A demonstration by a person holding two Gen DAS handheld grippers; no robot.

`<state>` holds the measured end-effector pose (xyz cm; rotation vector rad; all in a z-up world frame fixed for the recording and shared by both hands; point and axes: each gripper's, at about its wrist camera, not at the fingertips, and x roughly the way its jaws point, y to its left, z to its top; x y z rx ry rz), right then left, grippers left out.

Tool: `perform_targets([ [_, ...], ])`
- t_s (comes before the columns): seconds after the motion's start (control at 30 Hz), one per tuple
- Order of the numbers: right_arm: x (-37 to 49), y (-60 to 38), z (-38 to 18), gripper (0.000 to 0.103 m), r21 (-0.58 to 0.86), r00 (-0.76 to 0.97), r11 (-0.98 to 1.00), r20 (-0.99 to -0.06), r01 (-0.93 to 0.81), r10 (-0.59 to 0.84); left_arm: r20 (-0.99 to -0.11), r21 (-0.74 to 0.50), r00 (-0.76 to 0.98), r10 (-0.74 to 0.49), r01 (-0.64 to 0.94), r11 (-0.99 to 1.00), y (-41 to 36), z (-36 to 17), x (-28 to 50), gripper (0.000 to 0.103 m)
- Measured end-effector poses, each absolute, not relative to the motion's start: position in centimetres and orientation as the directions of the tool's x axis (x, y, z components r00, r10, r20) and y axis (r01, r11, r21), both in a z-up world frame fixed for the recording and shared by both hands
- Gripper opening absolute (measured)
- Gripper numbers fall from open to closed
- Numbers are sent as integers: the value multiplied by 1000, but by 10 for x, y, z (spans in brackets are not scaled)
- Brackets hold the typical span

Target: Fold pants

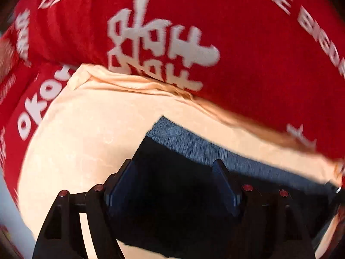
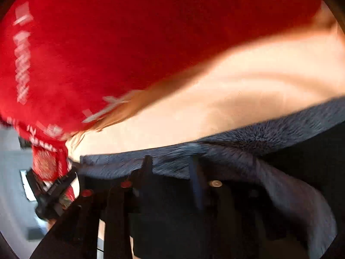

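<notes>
A red cloth (image 1: 248, 49) printed with white lettering (image 1: 159, 45) covers the surface, and a pale peach cloth (image 1: 86, 140) lies over it with a rumpled far edge. Off the left edge, blurred grey floor (image 2: 10, 172) shows. Warm light falls on the peach cloth.

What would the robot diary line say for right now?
left gripper: open | right gripper: open | dark pants: on cream cloth, unheld
</notes>
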<state>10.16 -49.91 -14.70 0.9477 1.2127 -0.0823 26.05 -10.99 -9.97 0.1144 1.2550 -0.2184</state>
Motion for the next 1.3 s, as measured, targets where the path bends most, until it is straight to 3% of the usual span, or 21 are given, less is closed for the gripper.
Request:
perform_targets([
  [0.1, 109, -464, -129, 37, 595, 377, 697, -800, 401, 467, -963, 20, 263, -51, 262, 965, -118, -126, 252, 75],
  [0.2, 129, -424, -152, 36, 560, 294, 760, -826, 330, 481, -970, 79, 243, 20, 234, 969, -127, -163, 249, 76],
  [0.23, 135, -418, -163, 36, 546, 271, 773, -836, 323, 477, -966, 101, 256, 40, 229, 968, -129, -168, 248, 83],
  [0.37, 148, -423, -191, 27, 524, 281, 775, -850, 353, 446, -962, 140, 263, 75, 238, 961, -130, -162, 246, 86],
  [0.47, 136, -453, -170, 31, 396, 300, 796, -912, 458, 281, -964, 156, 254, 81, 291, 944, -136, -140, 233, 86],
  [0.57, 96, -493, -145, 33, 499, 386, 689, -861, 526, 330, -970, 141, 239, 49, 388, 911, -158, -119, 196, 86],
  [0.6, 79, -502, -134, 39, 502, 402, 682, -859, 532, 318, -974, 133, 225, 40, 416, 900, -167, -119, 183, 86],
  [0.73, -1, -518, -103, 43, 528, 432, 636, -844, 562, 318, -990, 60, 140, -14, 511, 857, -210, -116, 134, 86],
  [1.03, -159, -495, -103, 43, 508, 380, 462, -858, 727, 345, -994, -51, 42, -96, 610, 791, -275, -119, 75, 86],
  [1.3, -256, -460, -128, 43, 515, 431, 212, -836, 831, 341, -921, -376, -236, -309, 743, 554, -350, -110, 11, 86],
])
